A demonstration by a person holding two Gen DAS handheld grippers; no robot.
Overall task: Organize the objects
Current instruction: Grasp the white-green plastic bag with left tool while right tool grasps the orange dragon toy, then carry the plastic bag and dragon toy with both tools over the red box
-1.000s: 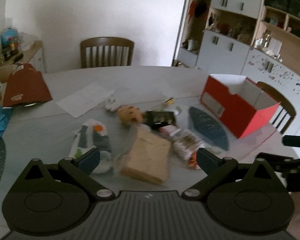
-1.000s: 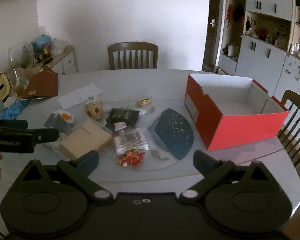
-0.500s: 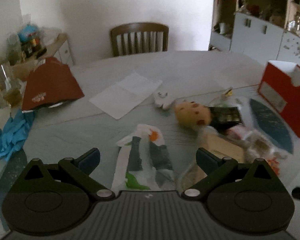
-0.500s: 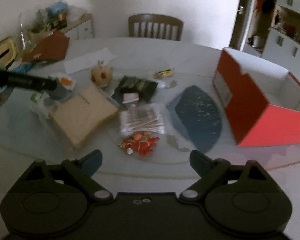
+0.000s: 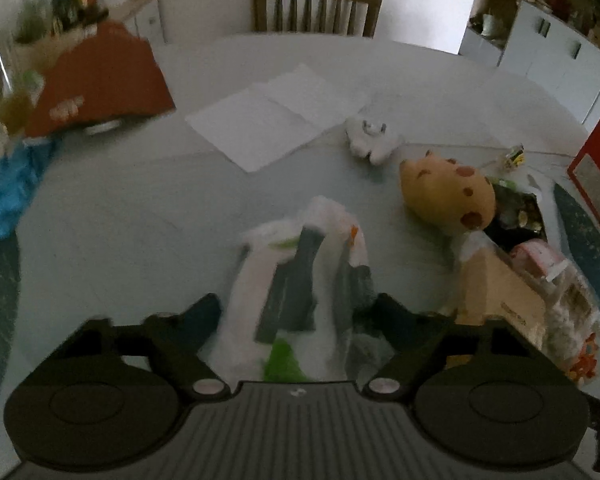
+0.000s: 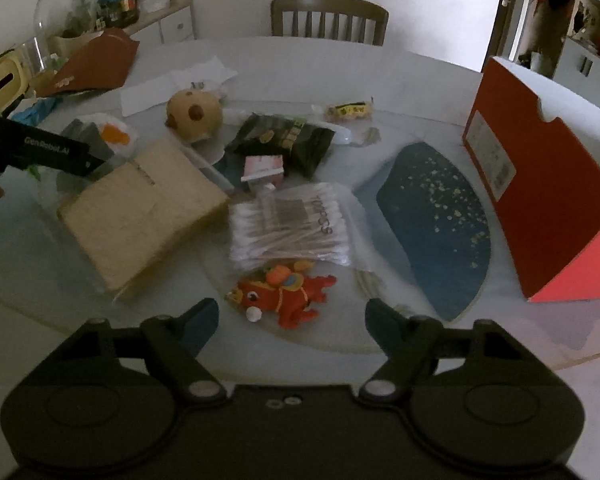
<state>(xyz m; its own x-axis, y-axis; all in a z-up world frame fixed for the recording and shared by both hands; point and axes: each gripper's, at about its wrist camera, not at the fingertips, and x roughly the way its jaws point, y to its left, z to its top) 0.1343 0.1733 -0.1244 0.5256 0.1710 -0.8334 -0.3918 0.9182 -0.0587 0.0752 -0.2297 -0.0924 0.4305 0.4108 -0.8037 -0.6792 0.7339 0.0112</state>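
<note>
A white plastic packet with grey and green print [image 5: 300, 280] lies between the fingers of my open left gripper [image 5: 298, 312]; it also shows in the right wrist view [image 6: 100, 136]. My right gripper [image 6: 292, 320] is open and empty, just in front of a small red toy [image 6: 284, 296]. Behind the toy lie a bag of cotton swabs [image 6: 290, 228], a tan box [image 6: 140, 212], a dark snack bag [image 6: 288, 142], a small pink box [image 6: 262, 168] and a spotted plush ball [image 6: 194, 114]. An open red box [image 6: 540, 200] stands at the right.
A dark blue mat [image 6: 436, 220] lies between the pile and the red box. White paper [image 5: 276, 112], a small white toy [image 5: 370, 140], a brown-red bag [image 5: 100, 80] and blue cloth [image 5: 8, 192] lie at the far left. A chair [image 6: 328, 16] stands behind the table.
My left gripper swung left off the tan box and moved down around the white packet. My right gripper moved forward and down toward the red toy.
</note>
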